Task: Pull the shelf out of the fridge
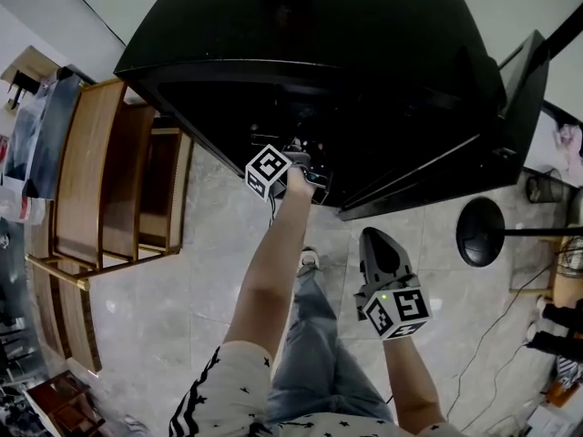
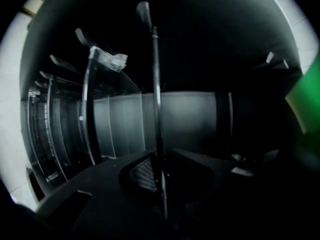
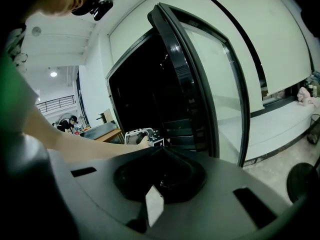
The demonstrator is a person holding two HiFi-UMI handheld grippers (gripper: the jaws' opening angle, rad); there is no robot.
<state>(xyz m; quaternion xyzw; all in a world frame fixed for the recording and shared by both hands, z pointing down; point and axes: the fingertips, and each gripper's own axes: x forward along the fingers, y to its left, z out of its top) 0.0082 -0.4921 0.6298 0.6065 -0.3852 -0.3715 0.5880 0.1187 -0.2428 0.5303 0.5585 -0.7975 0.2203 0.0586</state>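
Our left gripper [image 2: 159,164] seems to pinch the shelf [image 2: 156,94] between its fingers inside the fridge [image 1: 301,53]; our right gripper [image 3: 162,150], outside it, has fingers pressed together

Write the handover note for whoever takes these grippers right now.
Left gripper: inside the fridge, shut on the near edge of the shelf.
Right gripper: shut, empty, held back outside the fridge above the floor.
Door: open.
Done: shelf reached and gripped.
Left: pull the shelf out; it is not yet out.
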